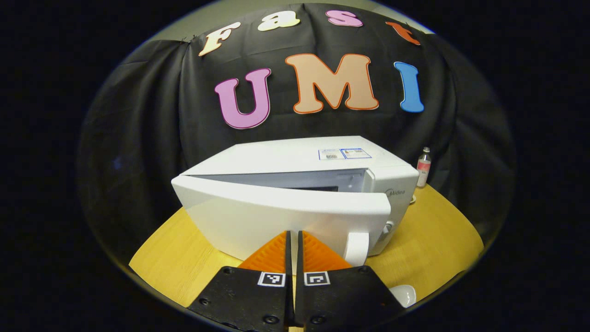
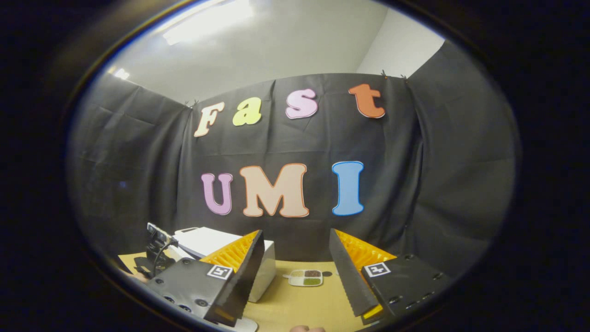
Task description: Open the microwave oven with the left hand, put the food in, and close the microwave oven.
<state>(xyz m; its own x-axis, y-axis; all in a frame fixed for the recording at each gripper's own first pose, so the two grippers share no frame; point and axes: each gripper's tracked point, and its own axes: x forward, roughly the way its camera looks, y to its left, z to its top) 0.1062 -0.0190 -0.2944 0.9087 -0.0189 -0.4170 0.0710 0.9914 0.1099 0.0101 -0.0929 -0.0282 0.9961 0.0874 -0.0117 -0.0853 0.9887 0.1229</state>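
Two grippers: my left gripper (image 1: 293, 240) has its fingers pressed almost together with nothing between them; my right gripper (image 2: 295, 269) is spread wide and holds nothing.
Microwave oven: the white microwave oven (image 1: 299, 159) sits on the yellow wooden table (image 1: 433, 230), its door (image 1: 281, 210) swung partly out from the left hinge, a gap showing along the top.
Door handle: the white handle (image 1: 357, 248) stands just right of my left fingertips, not between them.
Food: a divided tray of food (image 2: 305, 277) lies on the table ahead of the right gripper, between its fingers in the right gripper view but well beyond them.
Step in hand: I judge the door is only part open and needs swinging wider.
How I'd do it well: hook or push the door's free edge by the handle, follow the hinge arc, and keep the body from sliding.
Risk: a small bottle (image 1: 423, 167) stands behind the oven's right corner; shoving the oven could topple it.
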